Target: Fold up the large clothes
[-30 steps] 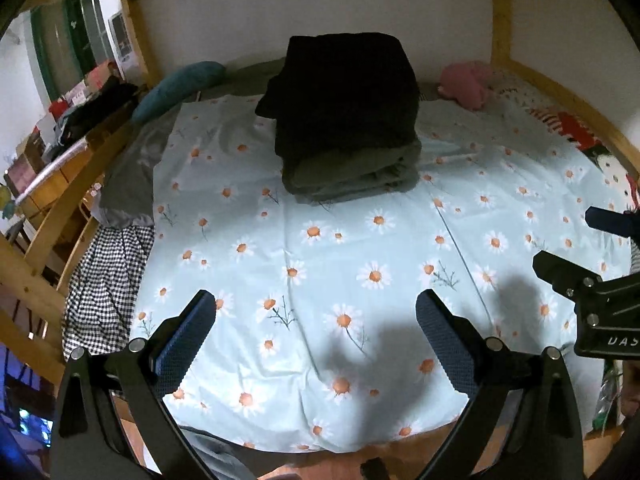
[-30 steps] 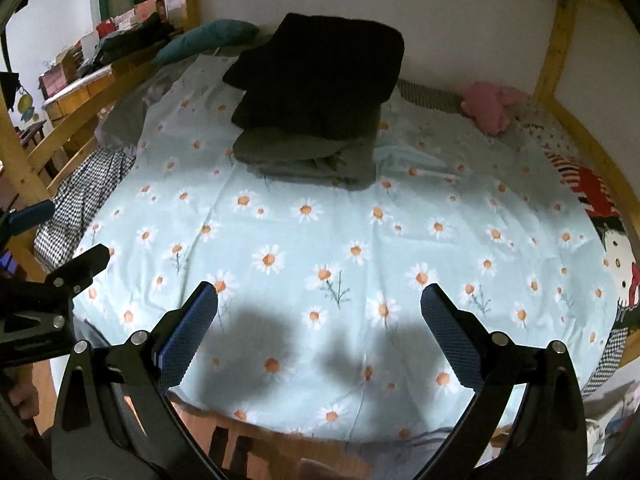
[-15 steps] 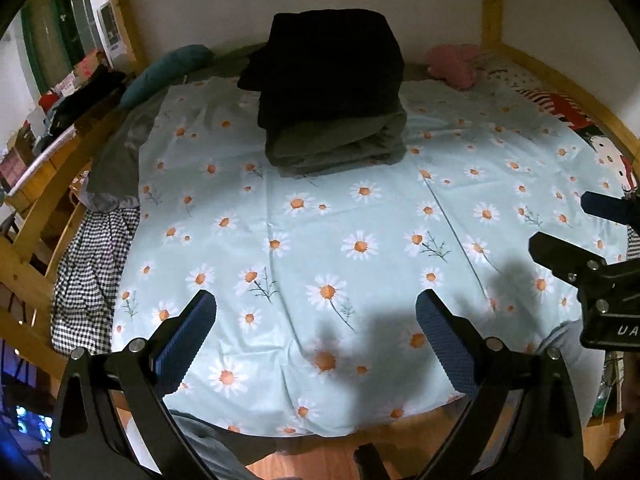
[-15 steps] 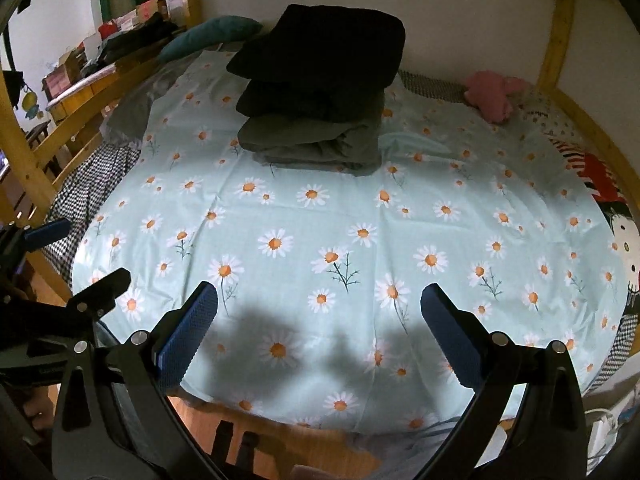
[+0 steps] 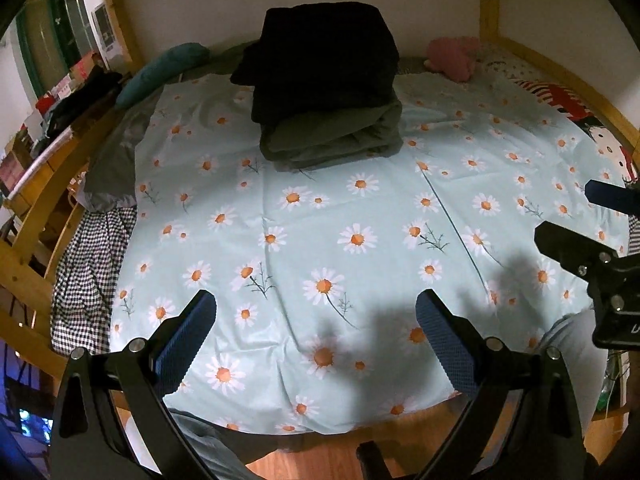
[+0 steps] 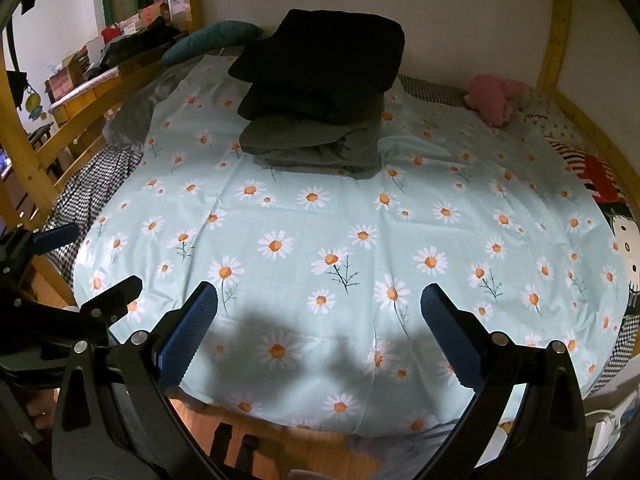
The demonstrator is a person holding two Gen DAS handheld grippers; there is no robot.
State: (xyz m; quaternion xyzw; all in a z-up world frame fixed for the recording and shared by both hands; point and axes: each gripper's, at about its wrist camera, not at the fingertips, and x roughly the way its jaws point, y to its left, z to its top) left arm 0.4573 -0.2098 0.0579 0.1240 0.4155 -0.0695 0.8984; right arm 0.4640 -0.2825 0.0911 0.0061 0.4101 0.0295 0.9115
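Daisy-sheeted bed (image 5: pixel 360 240): folded clothes stack (image 5: pixel 328 92) done at far side; left tool (image 5: pixel 316 320) and right tool (image 6: pixel 320 316) wide, empty, nothing unfolded visible.

two folded garments (image 5: pixel 328 92), one daisy sheet (image 5: pixel 320 240), one pink plush (image 5: pixel 452 58)

Stack of folded clothes (image 5: pixel 328 92) (image 6: pixel 316 92) sits toward the far side of the bed, roughly centred left to right. Top: black garment (image 5: pixel 320 60) (image 6: pixel 324 60), folded into a thick block, slightly skewed, overhanging the layer below on its left. Bottom: grey-green garment (image 5: pixel 340 140) (image 6: pixel 316 144), folded flat, rounded fold edges facing the cameras (possibly two pieces, can't tell in this light). Stack is upright and resting on the sheet.
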